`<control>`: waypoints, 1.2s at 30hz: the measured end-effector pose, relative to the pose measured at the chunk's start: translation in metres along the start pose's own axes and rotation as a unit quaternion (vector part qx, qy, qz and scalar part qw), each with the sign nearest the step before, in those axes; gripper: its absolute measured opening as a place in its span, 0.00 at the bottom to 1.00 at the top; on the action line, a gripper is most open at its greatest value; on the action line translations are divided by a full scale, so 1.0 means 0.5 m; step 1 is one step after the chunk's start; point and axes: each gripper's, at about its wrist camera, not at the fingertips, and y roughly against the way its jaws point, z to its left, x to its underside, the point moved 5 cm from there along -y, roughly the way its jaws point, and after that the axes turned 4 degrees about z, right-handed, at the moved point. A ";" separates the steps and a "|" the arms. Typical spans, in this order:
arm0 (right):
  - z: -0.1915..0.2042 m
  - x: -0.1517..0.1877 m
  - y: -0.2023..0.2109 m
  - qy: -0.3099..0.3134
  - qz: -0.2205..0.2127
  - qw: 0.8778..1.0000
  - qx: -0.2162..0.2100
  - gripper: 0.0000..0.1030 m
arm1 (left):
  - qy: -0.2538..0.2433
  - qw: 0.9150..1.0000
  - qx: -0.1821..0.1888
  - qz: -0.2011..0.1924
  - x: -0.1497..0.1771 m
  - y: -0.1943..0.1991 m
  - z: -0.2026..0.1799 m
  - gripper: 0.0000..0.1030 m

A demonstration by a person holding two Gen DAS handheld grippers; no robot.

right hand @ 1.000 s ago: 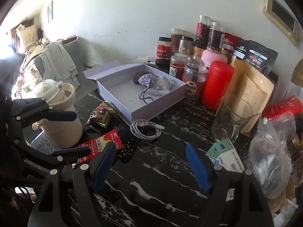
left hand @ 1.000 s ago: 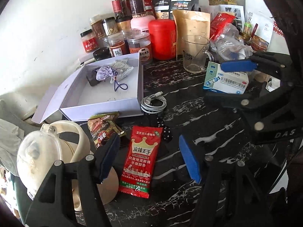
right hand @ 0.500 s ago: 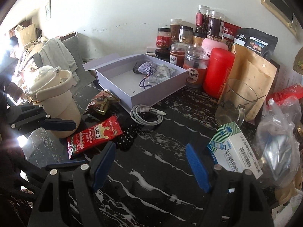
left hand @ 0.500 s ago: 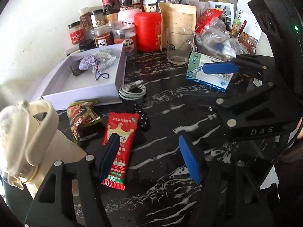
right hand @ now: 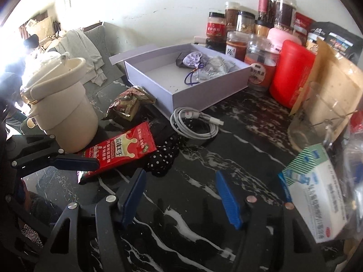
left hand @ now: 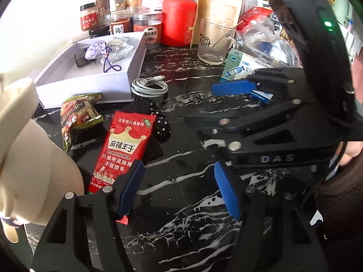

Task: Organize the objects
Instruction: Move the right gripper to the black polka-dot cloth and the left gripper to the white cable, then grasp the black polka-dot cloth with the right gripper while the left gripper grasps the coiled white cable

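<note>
Little is judged done: only a pouch and a packet lie in the white box. The red snack packet, coiled cable and medicine box remain on the desk. Both the left gripper and right gripper are held wide open with empty jaws.

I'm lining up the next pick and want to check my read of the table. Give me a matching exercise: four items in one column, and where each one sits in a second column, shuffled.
Items
1. purple drawstring pouch
2. white coiled cable
3. red snack packet
4. glass mug

Places
A. on the marble just outside the white box, at its front corner
B. in front of the tan paper bag
C. inside the white box
D. flat on the marble beside the cream kettle, partly over a black polka-dot cloth

Pairs: 1-C, 2-A, 3-D, 4-B
</note>
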 end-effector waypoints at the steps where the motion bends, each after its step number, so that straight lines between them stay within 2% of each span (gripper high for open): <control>1: 0.001 -0.001 -0.009 0.001 0.004 1.000 -0.004 0.61 | 0.001 1.000 0.000 0.001 0.001 -0.005 0.001 0.62; 4: 0.006 -0.006 -0.036 0.007 0.015 1.000 -0.023 0.60 | 0.002 1.000 0.001 0.012 0.001 -0.021 0.007 0.62; 9: 0.017 -0.022 -0.078 0.018 0.033 0.998 -0.053 0.51 | 0.011 1.000 0.008 0.027 -0.007 -0.045 0.021 0.62; 11: 0.020 -0.026 -0.096 0.024 0.045 0.997 -0.057 0.37 | 0.013 0.999 0.009 0.028 -0.011 -0.051 0.026 0.62; 13: 0.022 -0.029 -0.110 0.025 0.058 0.996 -0.063 0.31 | 0.014 0.999 0.009 0.030 -0.017 -0.058 0.030 0.62; 14: 0.024 -0.032 -0.110 0.028 0.053 0.996 -0.065 0.25 | 0.016 0.999 0.009 0.031 -0.019 -0.061 0.031 0.62; 17: 0.023 -0.033 -0.112 0.025 0.056 0.996 -0.068 0.14 | 0.019 0.999 0.008 0.035 -0.028 -0.072 0.036 0.62; 25: -0.014 -0.011 -0.092 -0.004 0.059 0.997 -0.041 0.13 | 0.027 0.999 0.000 0.027 -0.054 -0.084 0.042 0.62; 36: -0.083 0.056 -0.047 -0.045 0.061 0.997 -0.017 0.13 | 0.019 1.000 -0.014 0.003 -0.105 -0.095 0.043 0.62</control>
